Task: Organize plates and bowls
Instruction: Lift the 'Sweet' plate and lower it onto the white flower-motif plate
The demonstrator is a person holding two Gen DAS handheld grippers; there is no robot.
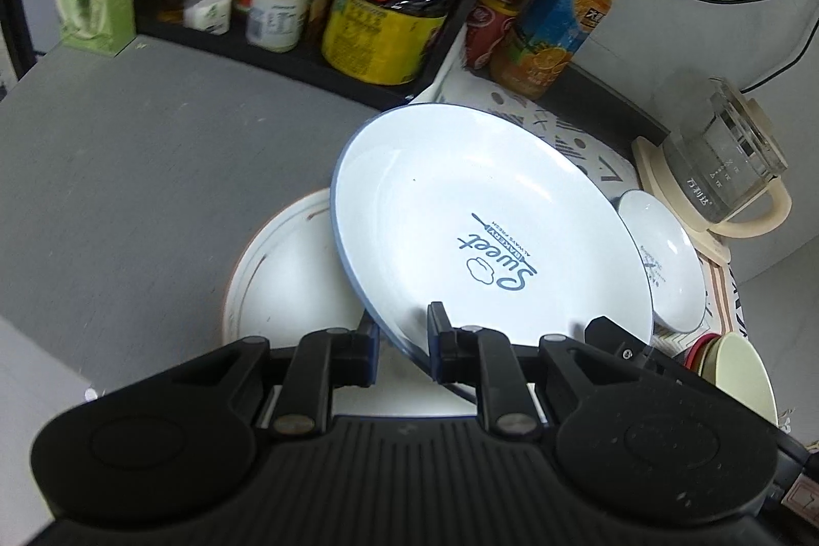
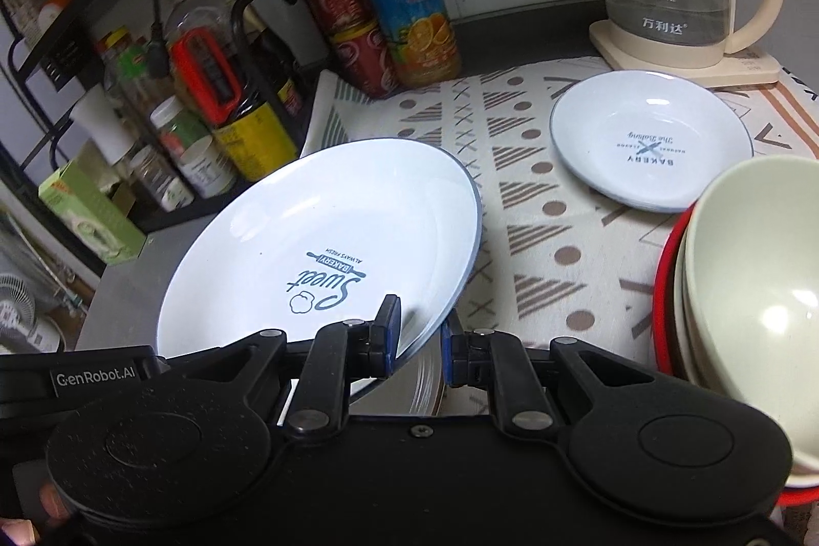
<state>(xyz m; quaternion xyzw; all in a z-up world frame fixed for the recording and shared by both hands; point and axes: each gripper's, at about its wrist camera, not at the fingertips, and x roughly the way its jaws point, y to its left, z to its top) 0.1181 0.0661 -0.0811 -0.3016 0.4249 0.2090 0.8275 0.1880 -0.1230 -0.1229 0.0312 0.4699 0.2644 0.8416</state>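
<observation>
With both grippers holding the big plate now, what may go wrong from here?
1. Both the left gripper and the right gripper pinch only the near rim of the tilted big plate, so it may slip or tip.
2. A striped plate lies right under it; lowering carelessly could knock them together.
3. The stacked bowls stand close beside the right gripper and may be bumped.
</observation>
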